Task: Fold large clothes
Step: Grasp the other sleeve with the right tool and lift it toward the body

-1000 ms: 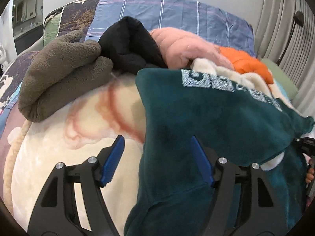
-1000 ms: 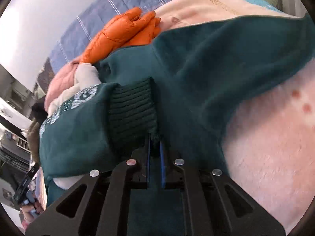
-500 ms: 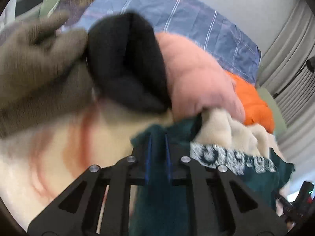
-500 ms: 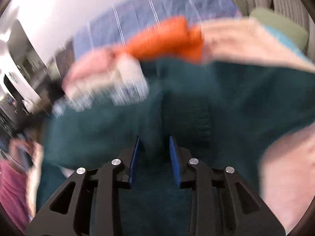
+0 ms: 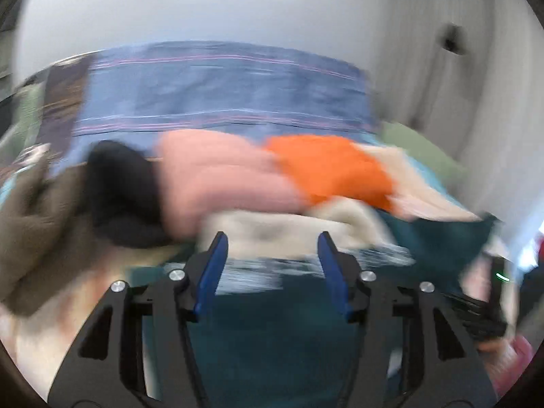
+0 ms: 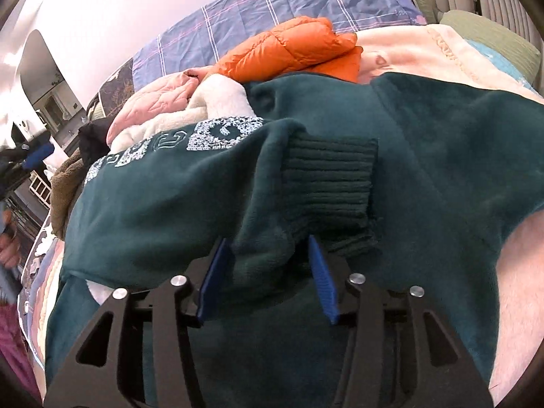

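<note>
A dark green fleece sweatshirt [image 6: 425, 156] with white lettering lies on the bed, one sleeve folded across its body, the ribbed cuff [image 6: 329, 183] on top. My right gripper [image 6: 268, 255] is open, jaws apart around a bunch of the sleeve fabric just below the cuff. In the blurred left wrist view the sweatshirt [image 5: 272, 323] lies under my left gripper [image 5: 272, 255], which is open with nothing between its blue pads.
Behind the sweatshirt lie an orange puffer jacket [image 6: 289, 47], a pink quilted jacket [image 6: 153, 102], a cream fleece [image 6: 217, 102], a black garment [image 5: 122, 187] and a brown fleece [image 5: 37, 224]. A blue plaid cover [image 6: 272, 10] and cream blanket [image 6: 425, 51] cover the bed.
Both grippers have opened: the left was shut on the sweatshirt's edge half a second ago, the right shut on the sleeve one second ago. The left camera swung upward and is blurred.
</note>
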### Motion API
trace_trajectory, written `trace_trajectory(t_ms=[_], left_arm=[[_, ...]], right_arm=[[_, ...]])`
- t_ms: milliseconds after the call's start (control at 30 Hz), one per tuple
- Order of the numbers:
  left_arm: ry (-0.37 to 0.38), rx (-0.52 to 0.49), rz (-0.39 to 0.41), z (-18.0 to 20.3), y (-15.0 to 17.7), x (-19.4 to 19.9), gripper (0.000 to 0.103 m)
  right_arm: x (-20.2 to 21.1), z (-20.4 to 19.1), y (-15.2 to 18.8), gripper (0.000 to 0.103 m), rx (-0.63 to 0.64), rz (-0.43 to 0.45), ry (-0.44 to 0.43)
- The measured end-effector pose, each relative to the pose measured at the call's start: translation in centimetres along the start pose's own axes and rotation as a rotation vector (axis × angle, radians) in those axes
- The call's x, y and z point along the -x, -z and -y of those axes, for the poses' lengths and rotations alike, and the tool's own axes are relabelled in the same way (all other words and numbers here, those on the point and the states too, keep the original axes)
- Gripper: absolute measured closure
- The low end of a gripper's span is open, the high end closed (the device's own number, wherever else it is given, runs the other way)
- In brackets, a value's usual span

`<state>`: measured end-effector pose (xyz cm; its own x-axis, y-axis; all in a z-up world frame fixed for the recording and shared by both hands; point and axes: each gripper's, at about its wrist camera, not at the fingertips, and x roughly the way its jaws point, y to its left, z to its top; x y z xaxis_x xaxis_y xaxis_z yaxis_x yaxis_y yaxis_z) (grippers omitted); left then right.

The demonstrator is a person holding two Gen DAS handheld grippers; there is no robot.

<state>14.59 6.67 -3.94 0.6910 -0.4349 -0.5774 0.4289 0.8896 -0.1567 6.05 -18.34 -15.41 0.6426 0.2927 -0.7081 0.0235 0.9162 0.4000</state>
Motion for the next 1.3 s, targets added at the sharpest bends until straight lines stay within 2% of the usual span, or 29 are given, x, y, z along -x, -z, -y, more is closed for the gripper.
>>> trace_trajectory(t_ms=[67, 100, 133, 167, 200, 233, 267, 333, 400, 433, 500, 600, 700, 833, 1033, 1100, 1133, 1167, 1233, 1267, 1300], left_arm=[[0.037, -0.034, -0.073, 2.7, 1.5, -2.2, 0.047], [0.048, -0.054, -0.139, 4.3, 2.9, -4.3, 0.047], [0.046, -0.083, -0.21, 5.4, 4.4, -6.5, 0.047], [0.037, -0.109, -0.275, 5.9, 5.5, -8.3, 0.042], [-0.012, -0.169, -0.316, 6.5, 7.1, -10.1, 0.039], [-0.06, -0.261, -0.26, 7.5, 8.7, -10.8, 0.038], [-0.074, -0.29, -0.204, 7.8, 9.4, -10.7, 0.037], [-0.037, -0.211, -0.214, 7.0, 8.9, -10.5, 0.037], [-0.013, -0.172, -0.209, 6.5, 8.9, -10.5, 0.037], [-0.016, -0.18, -0.195, 6.9, 9.4, -10.5, 0.037], [-0.038, -0.199, -0.176, 7.4, 9.7, -10.8, 0.037], [-0.059, -0.216, -0.165, 7.3, 9.7, -10.5, 0.037], [-0.05, -0.206, -0.15, 6.6, 9.9, -9.6, 0.036], [-0.078, -0.215, -0.13, 6.5, 10.0, -9.3, 0.032], [-0.08, -0.215, -0.125, 6.4, 10.0, -9.2, 0.031], [-0.08, -0.215, -0.125, 6.4, 10.0, -9.2, 0.031], [-0.079, -0.214, -0.125, 6.4, 10.0, -9.2, 0.031], [-0.08, -0.215, -0.126, 6.4, 10.0, -9.2, 0.031], [-0.08, -0.215, -0.125, 6.4, 10.0, -9.2, 0.031], [-0.079, -0.215, -0.124, 6.4, 10.1, -9.2, 0.031], [-0.079, -0.214, -0.123, 6.4, 10.0, -9.2, 0.031]], right_arm=[[0.9, 0.5, -0.1, 0.052, -0.035, 0.008, -0.017], [1.5, 0.8, -0.1, 0.053, -0.058, 0.014, -0.02], [2.7, 1.4, -0.1, 0.053, -0.088, 0.031, -0.009], [4.0, 2.0, -0.2, 0.053, -0.101, 0.058, 0.018], [5.3, 2.9, -0.4, 0.053, -0.108, 0.089, 0.041], [7.0, 4.2, -1.0, 0.052, -0.119, 0.129, 0.077], [8.4, 5.8, -1.6, 0.049, -0.139, 0.157, 0.125], [11.1, 10.5, -3.0, 0.039, -0.237, 0.218, 0.261], [13.5, 15.9, -4.1, 0.031, -0.394, 0.287, 0.385], [14.7, 19.3, -4.6, 0.029, -0.503, 0.309, 0.455], [15.5, 23.8, -4.9, 0.029, -0.644, 0.304, 0.515], [15.6, 29.2, -5.1, 0.026, -0.8, 0.285, 0.529], [14.9, 31.2, -5.8, 0.019, -0.796, 0.273, 0.536], [14.9, 33.8, -6.3, 0.018, -0.873, 0.328, 0.508], [16.2, 36.2, -6.1, 0.014, -1.092, 0.416, 0.393], [16.4, 35.1, -6.8, 0.014, -1.091, 0.442, 0.305], [16.2, 34.3, -7.8, 0.013, -1.049, 0.424, 0.281], [16.0, 33.6, -8.6, 0.013, -0.997, 0.406, 0.325], [15.3, 33.0, -10.2, 0.013, -0.899, 0.337, 0.502], [14.9, 33.5, -10.1, 0.013, -0.915, 0.309, 0.537], [14.5, 34.2, -9.5, 0.018, -0.967, 0.292, 0.531]])
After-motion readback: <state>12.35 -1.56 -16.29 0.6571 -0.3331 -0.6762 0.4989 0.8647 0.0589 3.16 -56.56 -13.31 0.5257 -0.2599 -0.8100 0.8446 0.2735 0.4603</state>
